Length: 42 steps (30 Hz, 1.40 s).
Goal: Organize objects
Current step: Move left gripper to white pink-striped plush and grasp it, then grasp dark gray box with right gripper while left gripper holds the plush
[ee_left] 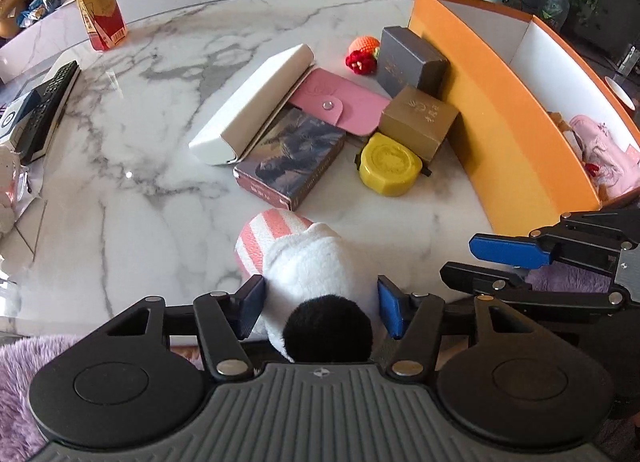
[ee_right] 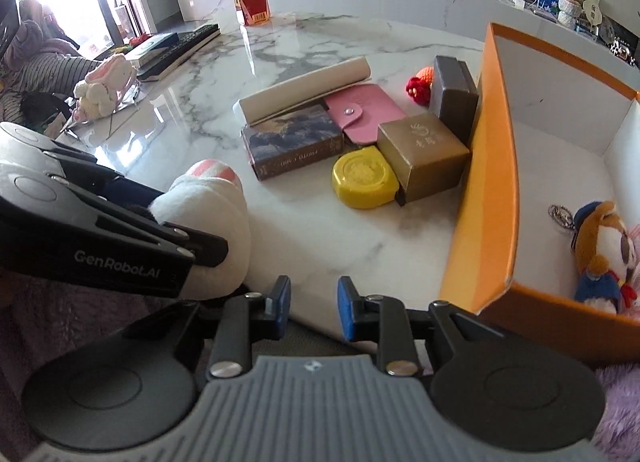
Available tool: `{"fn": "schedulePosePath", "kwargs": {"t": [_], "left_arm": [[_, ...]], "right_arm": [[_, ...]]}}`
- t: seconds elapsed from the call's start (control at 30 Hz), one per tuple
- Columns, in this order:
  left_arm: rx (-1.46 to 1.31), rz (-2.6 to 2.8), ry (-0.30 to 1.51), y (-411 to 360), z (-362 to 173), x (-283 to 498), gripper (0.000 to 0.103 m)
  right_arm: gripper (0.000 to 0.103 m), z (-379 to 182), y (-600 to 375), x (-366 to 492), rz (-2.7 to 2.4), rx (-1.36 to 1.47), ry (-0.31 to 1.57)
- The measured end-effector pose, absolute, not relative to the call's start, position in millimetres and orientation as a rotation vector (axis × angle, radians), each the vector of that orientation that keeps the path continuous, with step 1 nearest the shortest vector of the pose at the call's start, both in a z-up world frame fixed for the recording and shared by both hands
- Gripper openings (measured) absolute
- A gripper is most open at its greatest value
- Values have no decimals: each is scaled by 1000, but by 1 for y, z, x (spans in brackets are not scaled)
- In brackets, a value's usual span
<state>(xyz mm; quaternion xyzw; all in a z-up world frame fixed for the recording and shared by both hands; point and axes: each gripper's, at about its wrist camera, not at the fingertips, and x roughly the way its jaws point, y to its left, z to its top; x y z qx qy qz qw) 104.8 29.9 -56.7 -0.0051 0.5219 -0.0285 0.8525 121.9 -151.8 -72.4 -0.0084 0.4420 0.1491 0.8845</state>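
My left gripper is shut on a white plush toy with a pink-striped end and a black pompom, held near the table's front edge; it also shows in the right wrist view. My right gripper is open and empty beside it, near the orange box. On the marble table lie a white case, a pink wallet, a picture box, a yellow tape measure, a gold box, a grey box and a crochet strawberry.
The orange box holds a pink item and a plush bear keychain. A juice bottle stands far left. A remote and books and a bunny plush lie at the left edge.
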Motion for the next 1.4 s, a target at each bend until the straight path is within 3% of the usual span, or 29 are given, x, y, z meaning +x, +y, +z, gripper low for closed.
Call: {"fn": "schedulePosePath", "kwargs": {"t": [0.2,0.33,0.7,0.9,1.13,1.17,1.23,1.27,1.4], "left_arm": [[85,-23,1023,40,-44,117,68],[34,-19,1067,63,-51,131,69],[-251,79,1170,101,-71,147,88],[-219,67,1084,99,-63,143,74],[-181,-9,887,91,-6,150,73],[-174,-27,873,88,-2,156,73],[-158,-49,858,81,1,170,73],[-157,-65,848,77,0,177,73],[-173,-124,850,68,-12,203,73]], "right_arm": [[26,-66,-147,149,295,-1,897],[28,-63,-139,165,302,-53,877],[32,-45,-140,223,211,-195,846],[34,-38,-144,248,182,-324,844],[37,-25,-156,284,188,-370,912],[38,-24,-156,289,185,-390,920],[53,-25,-153,300,175,-446,928],[56,-26,-151,304,164,-474,932],[56,-33,-148,322,173,-518,992]]}}
